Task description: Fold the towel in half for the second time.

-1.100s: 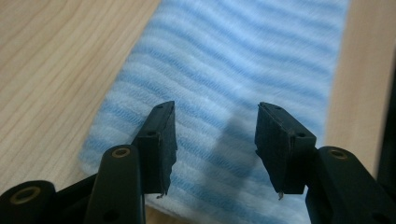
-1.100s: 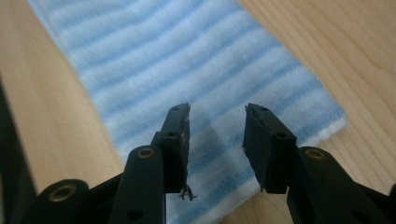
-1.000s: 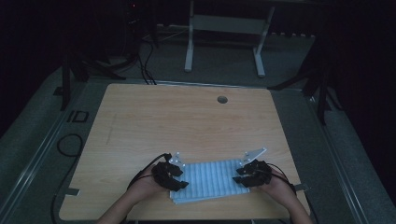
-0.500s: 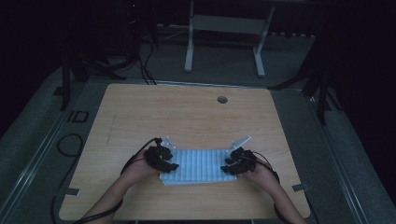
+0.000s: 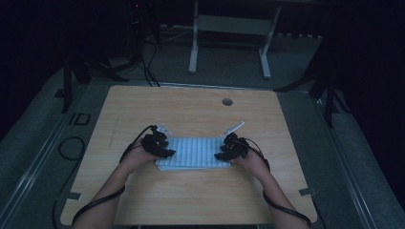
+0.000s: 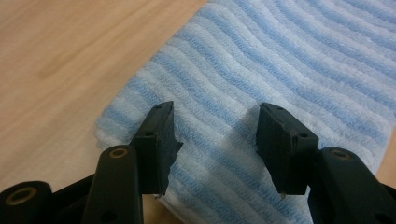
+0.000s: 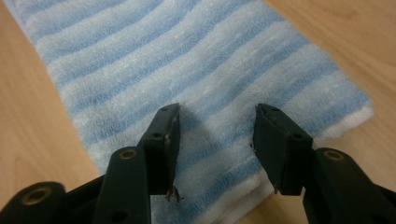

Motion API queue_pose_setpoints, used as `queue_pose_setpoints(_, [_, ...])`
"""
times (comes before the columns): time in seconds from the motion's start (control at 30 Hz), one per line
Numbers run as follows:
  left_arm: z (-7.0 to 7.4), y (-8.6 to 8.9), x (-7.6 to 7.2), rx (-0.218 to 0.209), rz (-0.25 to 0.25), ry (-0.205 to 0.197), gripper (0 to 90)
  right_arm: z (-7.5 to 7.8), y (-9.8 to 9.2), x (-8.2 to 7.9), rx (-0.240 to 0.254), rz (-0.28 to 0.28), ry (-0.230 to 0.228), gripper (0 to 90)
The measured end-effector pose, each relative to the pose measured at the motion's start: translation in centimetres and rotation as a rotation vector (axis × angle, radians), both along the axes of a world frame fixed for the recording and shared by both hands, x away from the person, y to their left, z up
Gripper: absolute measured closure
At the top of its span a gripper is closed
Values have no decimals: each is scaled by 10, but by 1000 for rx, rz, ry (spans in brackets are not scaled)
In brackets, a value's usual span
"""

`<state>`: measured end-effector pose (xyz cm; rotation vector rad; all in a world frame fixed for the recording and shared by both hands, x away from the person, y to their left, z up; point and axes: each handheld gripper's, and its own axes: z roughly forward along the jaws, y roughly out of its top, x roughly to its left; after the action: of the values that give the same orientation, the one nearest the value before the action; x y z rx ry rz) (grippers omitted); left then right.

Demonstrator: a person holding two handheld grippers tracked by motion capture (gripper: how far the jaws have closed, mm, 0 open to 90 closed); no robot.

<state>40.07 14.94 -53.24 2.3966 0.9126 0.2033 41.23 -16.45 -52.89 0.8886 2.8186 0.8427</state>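
A folded blue-and-white striped towel lies low and centre in the high view on the wooden tabletop. The left tongs stand open over its left end. The right tongs, whose jaws have just been opening, stand open over its right end, gripping nothing.

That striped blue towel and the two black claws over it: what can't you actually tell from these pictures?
- Whether the left gripper touches the towel: left gripper view; its open jaws hide the cloth beneath.
- The same for the right gripper, in the right gripper view.
- How many layers the towel has: folds are too small in the high view, and both gripper views crop it.
- The table's near edge: the high view's bottom edge crops it.
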Motion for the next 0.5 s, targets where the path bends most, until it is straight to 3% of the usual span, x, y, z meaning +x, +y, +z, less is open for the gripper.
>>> queue_pose_setpoints(0.1, [1, 1, 3, 11, 9, -3, 468, 0, 5, 2, -11, -11, -14, 499])
queue_pose_setpoints(0.27, [3, 3, -2, -19, 33, -17, 425, 1, 3, 4, 12, 3, -8, 466])
queue_pose_setpoints(0.37, [7, 5, -10, -82, 41, -37, 310, 8, 0, 1, 43, 12, -22, 381])
queue_pose_setpoints(0.5, [10, 5, -18, -109, 76, -73, 128, 16, -5, -5, 106, 14, -36, 229])
